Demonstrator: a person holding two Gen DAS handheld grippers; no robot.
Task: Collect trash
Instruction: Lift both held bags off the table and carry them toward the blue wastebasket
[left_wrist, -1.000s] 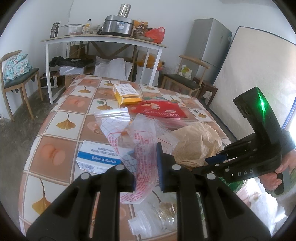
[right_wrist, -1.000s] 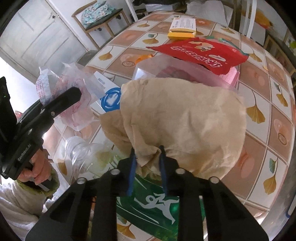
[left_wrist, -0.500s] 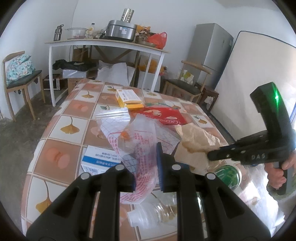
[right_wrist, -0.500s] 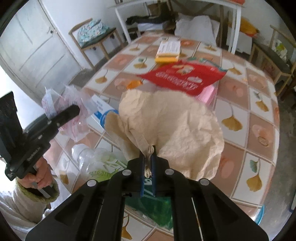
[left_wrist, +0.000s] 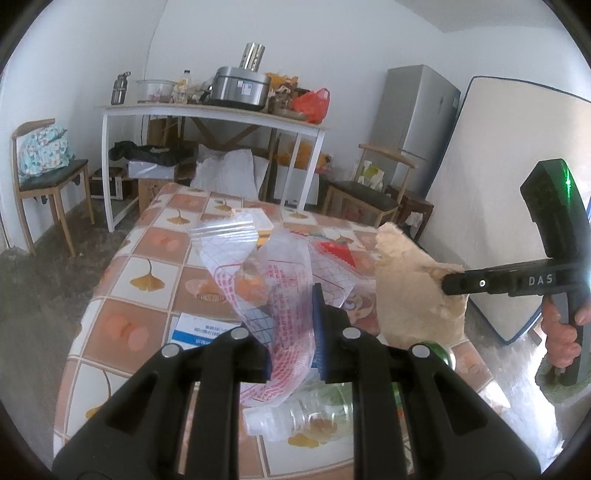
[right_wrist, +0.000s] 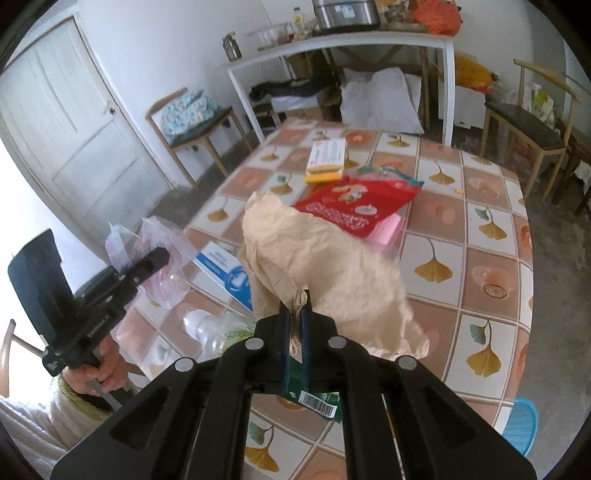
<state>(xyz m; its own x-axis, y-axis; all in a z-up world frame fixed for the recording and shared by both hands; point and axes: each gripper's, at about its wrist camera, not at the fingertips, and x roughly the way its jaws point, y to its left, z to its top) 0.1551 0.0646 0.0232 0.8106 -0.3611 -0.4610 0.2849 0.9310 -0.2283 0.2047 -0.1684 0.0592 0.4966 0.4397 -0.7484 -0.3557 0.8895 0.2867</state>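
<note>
Trash for this task is in both tongs. In the left wrist view, the left gripper (left_wrist: 291, 336) is clamped on a clear crinkled plastic bag with red grid print (left_wrist: 273, 288), which hangs above the tiled table with ginkgo-leaf pattern (left_wrist: 144, 280). A second ago the crumpled beige paper sheet (left_wrist: 410, 291) lay on the table; now it hangs in the air, pinched at one edge by the right gripper (left_wrist: 448, 282). I judge the paper is collected and only needs to go into the bag. Below, a clear empty plastic bottle (left_wrist: 295, 417) and a white and blue carton box (left_wrist: 195, 330) remain, near the front edge of the table.

In the right wrist view, the right gripper (right_wrist: 294, 314) has its blue pads closed on a fold of the paper, where a second ago they stood apart around it. The paper now hangs clear of the red snack packet (right_wrist: 354, 206) and the yellow flat box (right_wrist: 327, 158) behind it. A green wrapper with a barcode (right_wrist: 317, 404) lies under the jaws. The left gripper (right_wrist: 147, 264) with the bag is to the left, apart from the paper. The air between them is free, so the paper has room to travel there above the bottle.
</note>
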